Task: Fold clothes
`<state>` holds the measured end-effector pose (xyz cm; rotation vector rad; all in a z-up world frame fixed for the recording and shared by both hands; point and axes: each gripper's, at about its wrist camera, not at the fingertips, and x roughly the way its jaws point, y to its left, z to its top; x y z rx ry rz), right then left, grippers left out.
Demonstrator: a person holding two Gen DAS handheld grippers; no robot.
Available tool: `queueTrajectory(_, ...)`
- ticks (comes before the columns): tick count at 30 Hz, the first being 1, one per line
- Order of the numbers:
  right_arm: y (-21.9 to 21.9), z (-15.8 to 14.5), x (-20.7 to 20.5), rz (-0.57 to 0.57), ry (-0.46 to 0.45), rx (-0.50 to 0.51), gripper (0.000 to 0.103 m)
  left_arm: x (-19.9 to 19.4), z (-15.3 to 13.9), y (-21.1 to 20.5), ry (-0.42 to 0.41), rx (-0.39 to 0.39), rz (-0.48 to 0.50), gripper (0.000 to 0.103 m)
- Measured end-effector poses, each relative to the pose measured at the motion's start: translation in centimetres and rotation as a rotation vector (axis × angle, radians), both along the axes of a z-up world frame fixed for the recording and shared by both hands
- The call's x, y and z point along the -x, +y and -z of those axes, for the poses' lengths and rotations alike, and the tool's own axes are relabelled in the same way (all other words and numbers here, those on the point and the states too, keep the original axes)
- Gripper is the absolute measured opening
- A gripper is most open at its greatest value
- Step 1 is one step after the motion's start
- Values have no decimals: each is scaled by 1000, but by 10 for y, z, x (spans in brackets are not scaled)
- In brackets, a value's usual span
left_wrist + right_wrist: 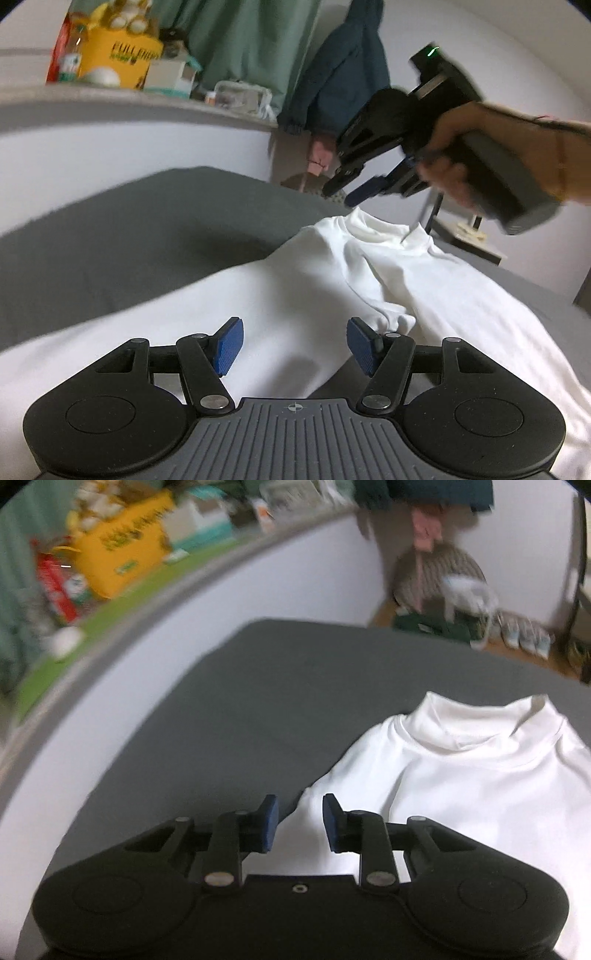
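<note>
Both claws, left claw (293,345) and right claw (300,821), gape wide, holding nothing, above the soft white high-neck shirt (369,280) on the grey bed (129,240); pinch cloth edges squarely, sleeve at 1 o'clock.

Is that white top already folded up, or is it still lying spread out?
Partly folded. The white top lies on the grey sheet with one sleeve doubled over its front and collar flat; neither open claw holds it.
</note>
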<state>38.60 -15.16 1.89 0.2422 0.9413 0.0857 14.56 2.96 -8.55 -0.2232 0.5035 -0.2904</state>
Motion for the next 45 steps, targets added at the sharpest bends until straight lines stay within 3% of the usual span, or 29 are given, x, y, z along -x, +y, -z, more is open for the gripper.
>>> queueTrajectory(3, 13, 11, -28, -18, 59, 31, 27, -5, 9, 1, 30, 38, 8, 63)
queueTrajectory(7, 43, 16, -51, -111, 79, 133, 27, -8, 20, -5, 47, -1, 23, 63)
queueTrajectory(12, 48, 39, -59, -98, 199, 229, 25, -7, 19, -9, 47, -18, 28, 63)
queueTrajectory(19, 2, 55, -41, 10, 292, 152, 24, -3, 17, -11, 53, -34, 35, 63)
queueTrajectory(24, -5, 40, -38, 45, 229, 94, 24, -2, 17, -10, 52, -37, 34, 63)
queueTrajectory(35, 22, 61, -51, 63, 331, 244, 23, -5, 20, -7, 54, 5, 33, 63)
queueTrajectory(36, 21, 62, -51, 69, 328, 235, 23, -5, 20, -7, 54, 4, 33, 63)
queueTrajectory(39, 18, 63, -48, 82, 297, 204, 10, -5, 19, -7, 53, 3, 32, 63)
queueTrajectory(45, -2, 39, -40, 118, 129, -23, 6, -5, 19, -4, 54, 23, 24, 63)
